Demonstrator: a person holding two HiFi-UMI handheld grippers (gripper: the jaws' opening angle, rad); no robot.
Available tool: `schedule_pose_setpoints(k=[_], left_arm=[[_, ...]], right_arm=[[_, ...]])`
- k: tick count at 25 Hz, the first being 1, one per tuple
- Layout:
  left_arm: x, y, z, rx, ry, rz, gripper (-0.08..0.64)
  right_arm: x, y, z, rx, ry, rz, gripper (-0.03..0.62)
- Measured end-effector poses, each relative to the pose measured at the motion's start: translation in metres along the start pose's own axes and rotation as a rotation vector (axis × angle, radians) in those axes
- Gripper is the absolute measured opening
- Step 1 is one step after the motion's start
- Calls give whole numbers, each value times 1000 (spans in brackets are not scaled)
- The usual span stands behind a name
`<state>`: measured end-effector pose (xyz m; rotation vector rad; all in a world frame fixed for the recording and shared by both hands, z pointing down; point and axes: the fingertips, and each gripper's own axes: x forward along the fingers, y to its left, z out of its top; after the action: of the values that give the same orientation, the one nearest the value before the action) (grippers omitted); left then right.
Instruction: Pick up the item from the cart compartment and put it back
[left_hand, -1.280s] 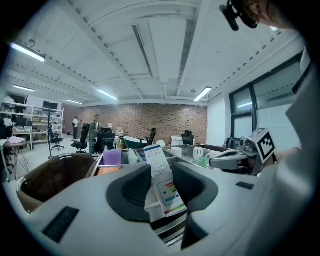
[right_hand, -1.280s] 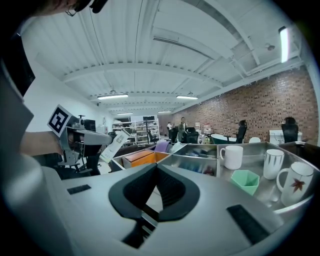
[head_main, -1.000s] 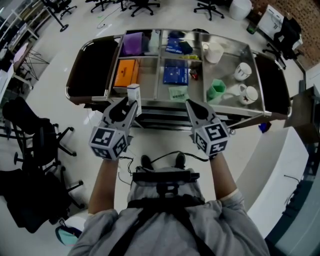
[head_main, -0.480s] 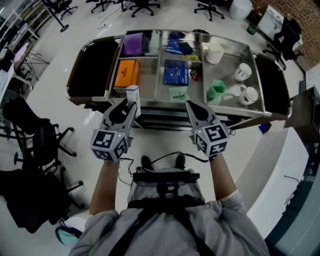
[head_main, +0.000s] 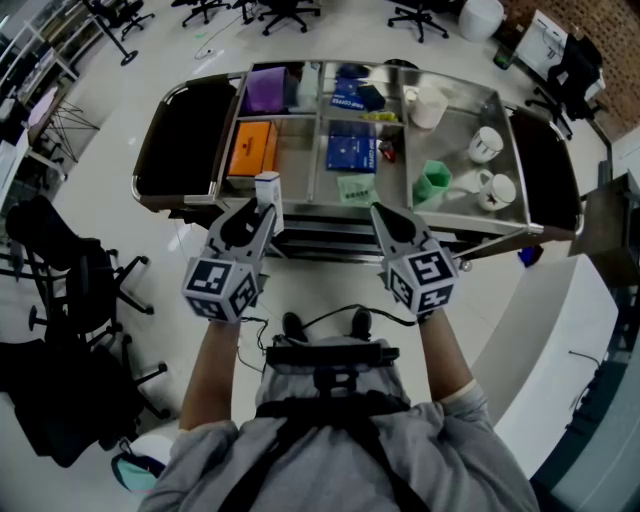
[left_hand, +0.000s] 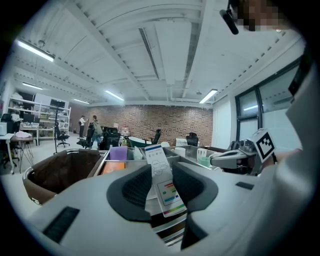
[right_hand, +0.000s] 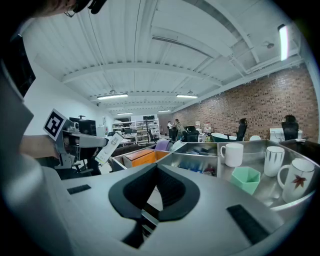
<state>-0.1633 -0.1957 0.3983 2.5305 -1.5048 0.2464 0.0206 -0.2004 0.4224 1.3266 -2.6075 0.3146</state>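
White box (left_hand: 162, 180) held just short of the cart (head_main: 297, 150)
Your left gripper (head_main: 262, 208) pinches it; your right gripper (head_main: 383, 212) is pressed together, empty. Let go too soon and it could drop on the floor (head_main: 160, 250).

The head view looks steeply down from above the person at the cart (head_main: 298, 150) in the frame's upper half, while both gripper views sit low and close before it, facing nearly level across that same cart top.
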Motion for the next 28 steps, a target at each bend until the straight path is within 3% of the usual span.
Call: schedule_pose_setpoints(k=[9,16,28], left_arm=[[24,7,15,27,43,-6,137],[65,20,30,2,86,-46,137],[134,46,12,-42,261,-54,137]], right_arm=[[6,2,5,-24,0,8,9],[19,12,21,-34,-12,27,9],[30,15,36,-67,-32,45,9]])
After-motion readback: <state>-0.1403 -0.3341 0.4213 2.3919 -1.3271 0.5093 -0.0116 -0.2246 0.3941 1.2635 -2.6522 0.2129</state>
